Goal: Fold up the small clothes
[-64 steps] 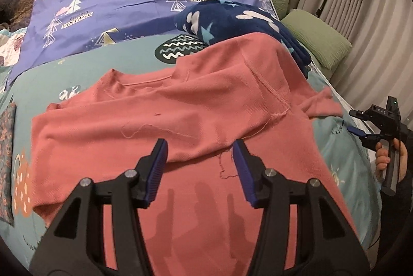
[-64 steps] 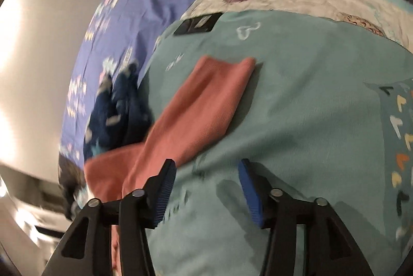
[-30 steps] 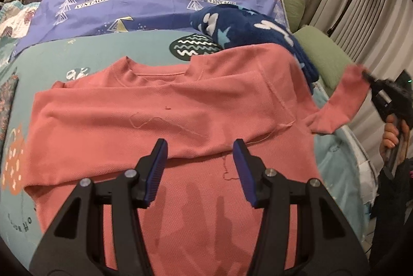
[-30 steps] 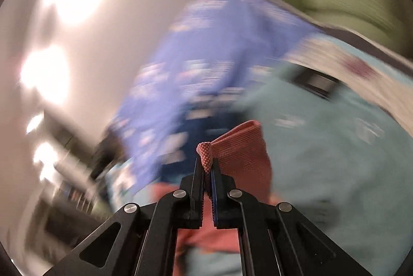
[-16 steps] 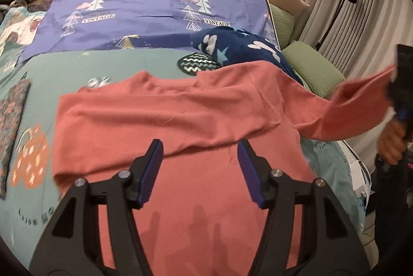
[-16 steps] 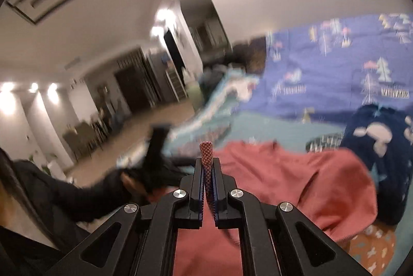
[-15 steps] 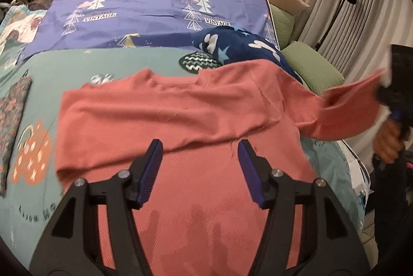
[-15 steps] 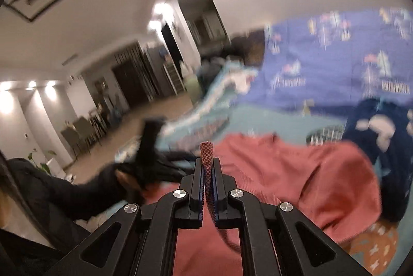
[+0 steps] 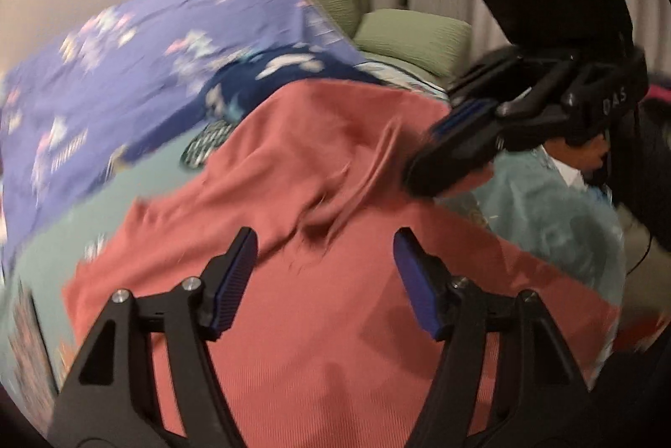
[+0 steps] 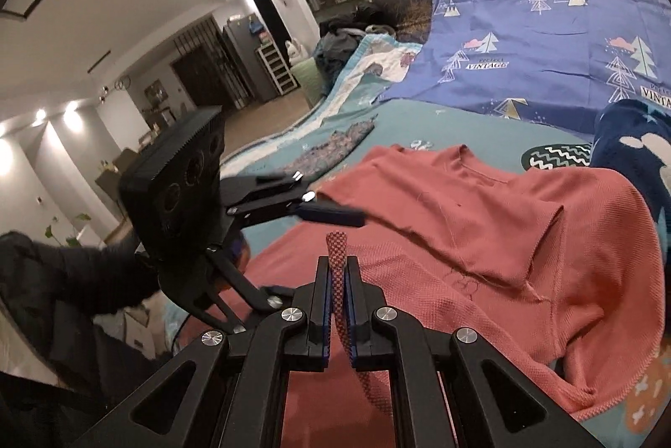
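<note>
Right now you have one coral-pink knitted sweater (image 10: 495, 238) spread on the teal patterned bedspread (image 10: 419, 121), just in front of the one navy fleece garment with white shapes (image 10: 629, 142) and the one purple sheet printed with trees (image 10: 545, 41). You hold two grippers. Your right gripper (image 10: 337, 259) is pinching the sweater's sleeve cuff (image 10: 336, 242) between jaws pressed together, lifted above the sweater's body. Your left gripper (image 9: 325, 272) hangs over the sweater's lower half, its jaws opening with nothing between them. Two green pillows (image 9: 413, 33) lie beyond the sweater. The left wrist view is smeared by motion, so prints blur; the sweater's hem is cut off behind the gripper frames.
</note>
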Demonstrator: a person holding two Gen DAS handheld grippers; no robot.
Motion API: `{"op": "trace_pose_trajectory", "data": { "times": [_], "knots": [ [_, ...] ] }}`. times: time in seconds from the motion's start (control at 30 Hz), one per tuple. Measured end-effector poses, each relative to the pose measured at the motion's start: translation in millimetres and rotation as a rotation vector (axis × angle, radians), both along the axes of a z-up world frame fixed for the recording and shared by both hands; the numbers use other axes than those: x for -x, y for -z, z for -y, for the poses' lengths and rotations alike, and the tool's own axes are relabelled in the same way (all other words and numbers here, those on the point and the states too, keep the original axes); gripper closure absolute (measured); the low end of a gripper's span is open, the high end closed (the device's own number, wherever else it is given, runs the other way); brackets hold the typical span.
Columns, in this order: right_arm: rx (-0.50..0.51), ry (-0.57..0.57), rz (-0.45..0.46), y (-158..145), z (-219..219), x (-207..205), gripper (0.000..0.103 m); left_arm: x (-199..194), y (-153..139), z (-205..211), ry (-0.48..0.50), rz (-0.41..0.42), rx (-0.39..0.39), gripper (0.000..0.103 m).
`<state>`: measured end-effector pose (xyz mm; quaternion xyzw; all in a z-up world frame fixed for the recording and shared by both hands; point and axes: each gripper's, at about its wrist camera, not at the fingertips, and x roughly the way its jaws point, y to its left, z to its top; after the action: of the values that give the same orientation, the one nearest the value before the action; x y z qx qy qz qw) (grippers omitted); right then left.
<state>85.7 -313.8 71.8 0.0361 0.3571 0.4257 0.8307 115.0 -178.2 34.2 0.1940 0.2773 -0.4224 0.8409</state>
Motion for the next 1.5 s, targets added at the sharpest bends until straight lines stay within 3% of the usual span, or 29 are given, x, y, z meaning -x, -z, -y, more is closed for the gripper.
{"op": "trace_pose_trajectory", "data": {
  "times": [0.07,0.13,0.27,0.33,0.4,0.57,0.7,0.83,0.9,1.0,1.13,1.37,1.43,1.5],
  "knots": [
    [0.034,0.003,-0.004,-3,2,4,0.097,2,-3,15,0.055,0.035,-0.006,0.041],
    [0.055,0.021,-0.006,-5,5,6,0.097,0,-3,24,0.109,0.009,-0.013,0.099],
    [0.058,0.116,0.004,-9,20,4,0.092,-5,0,26,0.094,-0.071,0.002,0.099],
    [0.043,0.203,0.016,-11,33,3,0.067,-8,-3,15,0.057,-0.122,0.041,0.099],
    [0.038,0.3,0.034,-14,45,4,0.051,-14,-9,3,-0.005,-0.15,0.076,0.099],
    [-0.003,0.557,0.025,-9,90,12,0.048,-56,-40,-59,-0.282,-0.289,0.235,0.099],
    [0.078,0.682,-0.028,11,103,13,0.048,-88,-44,-113,-0.45,-0.423,0.328,0.099],
    [0.197,0.684,-0.079,39,84,2,0.048,-113,-1,-161,-0.645,-0.676,0.393,0.099],
    [0.256,0.659,-0.08,53,71,-3,0.048,-118,27,-181,-0.74,-0.751,0.403,0.099],
    [0.328,0.619,-0.071,67,49,-11,0.048,-120,60,-200,-0.799,-0.853,0.438,0.099],
    [0.41,0.585,-0.054,80,28,-19,0.048,-119,72,-213,-0.833,-0.892,0.457,0.099],
    [0.524,0.641,-0.001,91,9,-37,0.048,-127,36,-202,-0.781,-0.833,0.437,0.099],
    [0.515,0.712,0.018,87,14,-39,0.048,-129,31,-200,-0.773,-0.819,0.431,0.099],
    [0.399,0.844,-0.043,82,40,-42,0.048,-133,34,-202,-0.789,-0.825,0.422,0.099]
  ]
}}
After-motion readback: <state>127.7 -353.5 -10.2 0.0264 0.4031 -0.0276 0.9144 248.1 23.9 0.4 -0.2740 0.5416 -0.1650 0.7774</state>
